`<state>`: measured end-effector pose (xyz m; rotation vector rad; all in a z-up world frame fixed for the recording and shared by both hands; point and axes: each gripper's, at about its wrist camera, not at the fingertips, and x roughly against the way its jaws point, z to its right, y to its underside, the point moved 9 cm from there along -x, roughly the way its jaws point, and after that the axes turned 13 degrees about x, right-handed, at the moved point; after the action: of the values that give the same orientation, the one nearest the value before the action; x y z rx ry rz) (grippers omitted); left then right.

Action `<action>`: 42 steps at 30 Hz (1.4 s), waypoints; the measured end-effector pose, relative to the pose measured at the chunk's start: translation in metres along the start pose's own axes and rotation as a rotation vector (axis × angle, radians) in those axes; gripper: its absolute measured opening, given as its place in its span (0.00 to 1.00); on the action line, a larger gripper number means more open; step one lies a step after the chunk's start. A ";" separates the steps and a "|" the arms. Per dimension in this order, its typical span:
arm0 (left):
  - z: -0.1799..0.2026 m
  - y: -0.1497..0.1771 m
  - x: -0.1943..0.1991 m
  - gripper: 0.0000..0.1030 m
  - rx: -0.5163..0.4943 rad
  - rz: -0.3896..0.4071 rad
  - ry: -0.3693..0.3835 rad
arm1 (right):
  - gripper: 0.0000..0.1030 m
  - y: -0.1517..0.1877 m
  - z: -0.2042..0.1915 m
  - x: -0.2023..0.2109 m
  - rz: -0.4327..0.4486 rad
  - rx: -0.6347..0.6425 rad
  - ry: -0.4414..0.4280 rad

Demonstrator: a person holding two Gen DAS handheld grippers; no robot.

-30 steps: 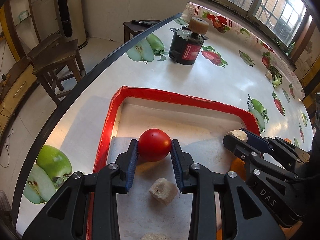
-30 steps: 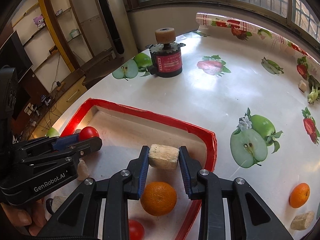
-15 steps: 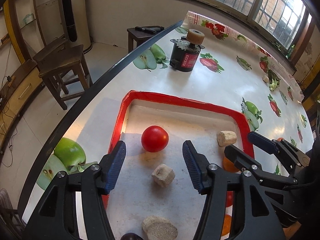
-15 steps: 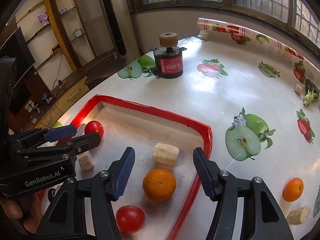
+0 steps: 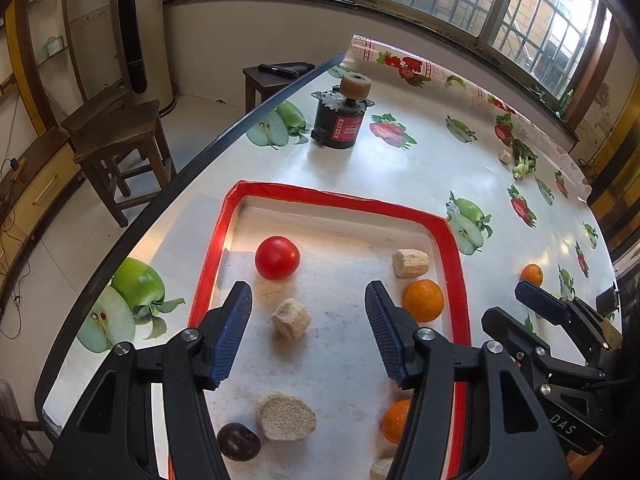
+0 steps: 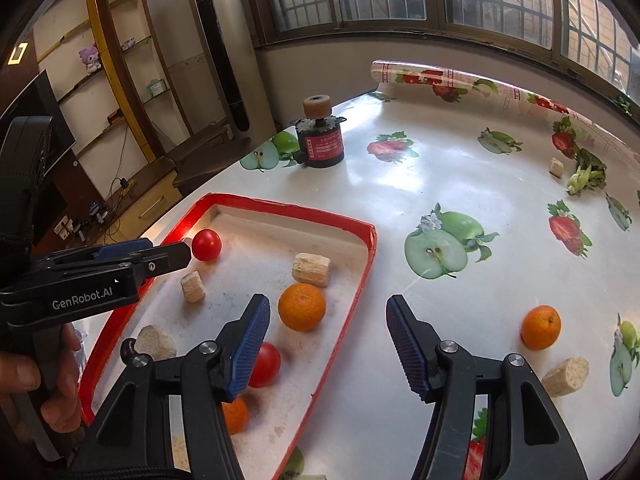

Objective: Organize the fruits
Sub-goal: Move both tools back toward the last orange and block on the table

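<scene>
A red-rimmed tray lies on the table. In it are a red tomato, two oranges, a second tomato, several beige chunks and a dark plum. My left gripper is open and empty above the tray, behind the tomato. My right gripper is open and empty over the tray's right rim. A loose orange and a beige chunk lie on the table to the right.
A black-and-red motor stands at the table's far side. A broccoli piece and a small chunk lie at far right. Wooden stools stand beyond the table's left edge.
Both grippers opened, released the tomato and a beige chunk into the tray, then pulled back and up. The right gripper shifted right over the rim.
</scene>
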<state>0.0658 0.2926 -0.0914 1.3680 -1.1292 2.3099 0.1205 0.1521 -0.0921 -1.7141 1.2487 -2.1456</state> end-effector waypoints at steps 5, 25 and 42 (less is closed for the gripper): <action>0.016 0.007 0.004 0.56 -0.022 -0.001 0.017 | 0.61 0.014 0.018 0.017 0.007 -0.035 0.022; 0.093 0.041 0.003 0.56 -0.130 -0.043 0.080 | 0.61 0.077 0.095 0.051 -0.014 -0.158 0.109; 0.159 0.066 -0.026 0.56 -0.218 -0.111 0.109 | 0.60 0.106 0.161 0.039 -0.039 -0.246 0.190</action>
<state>0.1468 0.1391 -0.1031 1.1796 -1.1980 2.0870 0.2044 -0.0219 -0.1294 -1.6628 1.6022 -2.3054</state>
